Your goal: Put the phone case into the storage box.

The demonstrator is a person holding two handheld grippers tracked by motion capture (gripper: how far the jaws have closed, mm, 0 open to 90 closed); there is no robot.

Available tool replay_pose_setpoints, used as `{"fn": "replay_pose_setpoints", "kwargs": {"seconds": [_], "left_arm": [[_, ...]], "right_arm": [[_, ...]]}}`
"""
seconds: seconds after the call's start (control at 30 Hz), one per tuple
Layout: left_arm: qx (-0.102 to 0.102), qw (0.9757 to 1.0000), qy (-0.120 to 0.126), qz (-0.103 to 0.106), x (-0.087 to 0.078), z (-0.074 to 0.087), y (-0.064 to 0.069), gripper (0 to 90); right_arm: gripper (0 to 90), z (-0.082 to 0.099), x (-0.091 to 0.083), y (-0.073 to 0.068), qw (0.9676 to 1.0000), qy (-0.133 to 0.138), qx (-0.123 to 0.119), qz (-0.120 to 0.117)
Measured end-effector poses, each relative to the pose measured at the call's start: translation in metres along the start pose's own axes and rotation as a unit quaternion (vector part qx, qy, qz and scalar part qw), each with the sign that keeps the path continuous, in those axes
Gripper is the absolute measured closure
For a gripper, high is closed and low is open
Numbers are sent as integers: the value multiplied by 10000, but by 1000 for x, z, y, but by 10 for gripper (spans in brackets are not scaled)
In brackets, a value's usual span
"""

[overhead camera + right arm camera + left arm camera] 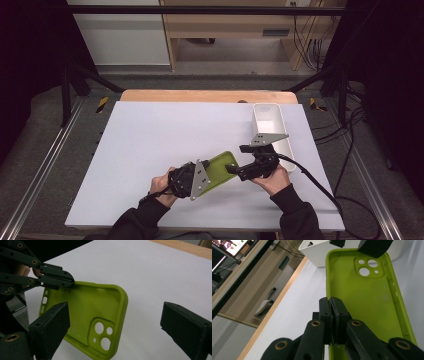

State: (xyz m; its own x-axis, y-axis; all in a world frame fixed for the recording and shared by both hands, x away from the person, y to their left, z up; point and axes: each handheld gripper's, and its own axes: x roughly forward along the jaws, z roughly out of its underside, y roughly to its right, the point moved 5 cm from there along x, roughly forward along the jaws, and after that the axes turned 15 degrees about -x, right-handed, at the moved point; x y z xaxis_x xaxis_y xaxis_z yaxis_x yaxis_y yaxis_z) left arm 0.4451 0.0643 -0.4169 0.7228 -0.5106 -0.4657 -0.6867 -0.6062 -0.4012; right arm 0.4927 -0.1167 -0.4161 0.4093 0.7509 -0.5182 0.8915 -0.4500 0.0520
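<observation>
Left gripper clamped on the rim of the lime, soft-looking matte case with rounded corners, held above the white table; right gripper at its 3 o'clock, jaws wide around its camera-cutout end without touching; glossy white bin at 1 o'clock.

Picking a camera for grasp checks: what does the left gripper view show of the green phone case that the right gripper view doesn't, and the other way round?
Left gripper view: the left gripper seen from behind, jaws pinched shut on the long side wall of the phone case, with the white bin beyond the case's far end.

Right gripper view: the right gripper with its jaws standing wide, one on each side of the camera-cutout end, neither pad pressing on it.

Both: the case's open inner face, the camera cutouts and the white table.
</observation>
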Motion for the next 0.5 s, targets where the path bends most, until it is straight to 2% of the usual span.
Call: {"fn": "replay_pose_setpoints", "kwargs": {"seconds": [0.3, 0.5], "left_arm": [[36, 10000, 23, 6, -1, -1, 1, 875], [42, 10000, 29, 22, 0, -1, 3, 875]], "right_arm": [[165, 1, 2, 1, 9998, -56, 96, -193], [235, 2, 4, 1, 9993, -108, 112, -335]]}}
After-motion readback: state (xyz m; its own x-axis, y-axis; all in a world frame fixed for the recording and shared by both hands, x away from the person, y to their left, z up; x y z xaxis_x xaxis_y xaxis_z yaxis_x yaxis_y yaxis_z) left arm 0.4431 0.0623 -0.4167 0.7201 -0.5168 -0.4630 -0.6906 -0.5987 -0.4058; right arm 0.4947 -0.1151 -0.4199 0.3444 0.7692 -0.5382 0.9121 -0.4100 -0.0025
